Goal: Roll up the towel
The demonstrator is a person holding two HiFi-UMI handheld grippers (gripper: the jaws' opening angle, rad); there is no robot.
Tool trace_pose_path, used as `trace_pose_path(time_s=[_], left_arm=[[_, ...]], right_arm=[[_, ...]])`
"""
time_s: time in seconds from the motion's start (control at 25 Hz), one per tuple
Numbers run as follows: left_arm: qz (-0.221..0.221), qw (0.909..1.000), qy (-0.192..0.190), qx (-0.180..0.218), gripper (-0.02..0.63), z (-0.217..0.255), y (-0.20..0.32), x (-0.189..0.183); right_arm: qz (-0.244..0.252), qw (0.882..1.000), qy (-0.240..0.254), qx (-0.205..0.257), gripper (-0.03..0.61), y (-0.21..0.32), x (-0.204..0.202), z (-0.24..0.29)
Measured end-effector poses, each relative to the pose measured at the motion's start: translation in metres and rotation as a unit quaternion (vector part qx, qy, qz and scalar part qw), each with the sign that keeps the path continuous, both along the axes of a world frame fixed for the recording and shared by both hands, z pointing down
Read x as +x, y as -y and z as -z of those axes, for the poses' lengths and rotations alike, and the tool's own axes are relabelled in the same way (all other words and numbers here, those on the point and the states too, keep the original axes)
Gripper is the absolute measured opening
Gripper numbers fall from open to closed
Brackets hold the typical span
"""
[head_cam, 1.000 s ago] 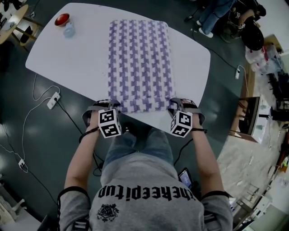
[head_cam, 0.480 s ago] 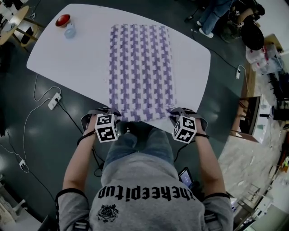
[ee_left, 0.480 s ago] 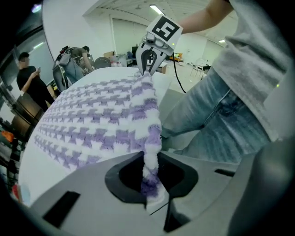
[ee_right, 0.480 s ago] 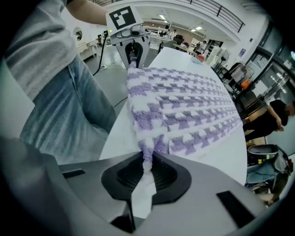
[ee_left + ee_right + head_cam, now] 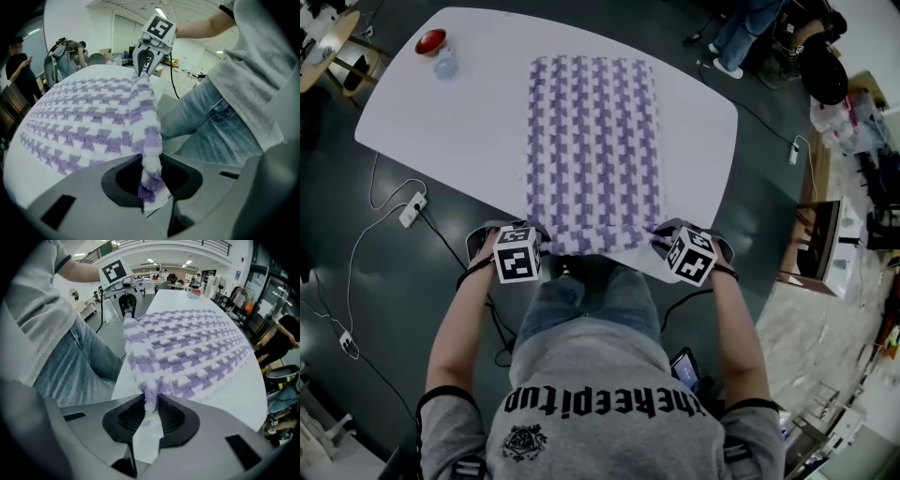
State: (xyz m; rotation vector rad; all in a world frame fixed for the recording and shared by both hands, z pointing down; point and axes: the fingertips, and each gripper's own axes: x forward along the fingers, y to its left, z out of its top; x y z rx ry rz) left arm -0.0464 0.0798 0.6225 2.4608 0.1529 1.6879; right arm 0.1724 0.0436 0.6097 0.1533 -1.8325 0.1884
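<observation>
A purple-and-white checked towel (image 5: pixel 595 150) lies flat lengthwise on the white table (image 5: pixel 459 122). Its near edge reaches the table's front edge by the person's lap. My left gripper (image 5: pixel 536 244) pinches the near left corner, and in the left gripper view the cloth (image 5: pixel 93 117) is bunched between the jaws of the left gripper (image 5: pixel 151 174). My right gripper (image 5: pixel 662 242) holds the near right corner, and the right gripper view shows the towel (image 5: pixel 197 352) squeezed in the right gripper (image 5: pixel 151 414). Both pairs of jaws are opening slightly with cloth still pressed between them. Both corners are lifted a little.
A red bowl (image 5: pixel 429 41) and a small clear cup (image 5: pixel 443 64) stand at the table's far left corner. A power strip (image 5: pixel 411 208) and cables lie on the floor at the left. People and clutter (image 5: pixel 750 28) are beyond the table's far right.
Both grippers have closed on the towel's near corners and tipped over. The near edge has been drawn slightly toward the person and bunched at the corners.
</observation>
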Motion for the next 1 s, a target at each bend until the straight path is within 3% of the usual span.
trace_pose_path(time_s=[0.16,0.4,0.76,1.0], left_arm=[[0.012,0.9999,-0.011,-0.006,0.097,0.008,-0.008,-0.005],[0.036,0.9992,-0.015,0.004,0.101,0.022,0.035,-0.007],[0.036,0.9973,-0.001,0.064,0.104,0.025,0.075,-0.012],[0.022,0.9921,-0.006,0.123,0.158,0.051,0.087,-0.016]], right_arm=[[-0.025,0.999,0.013,0.017,0.058,-0.009,-0.003,0.01],[-0.034,0.999,0.012,0.036,0.058,0.032,-0.002,0.023],[-0.043,0.997,-0.004,0.071,0.064,0.061,-0.005,0.016],[-0.051,0.996,-0.018,0.069,0.072,0.075,-0.005,0.01]])
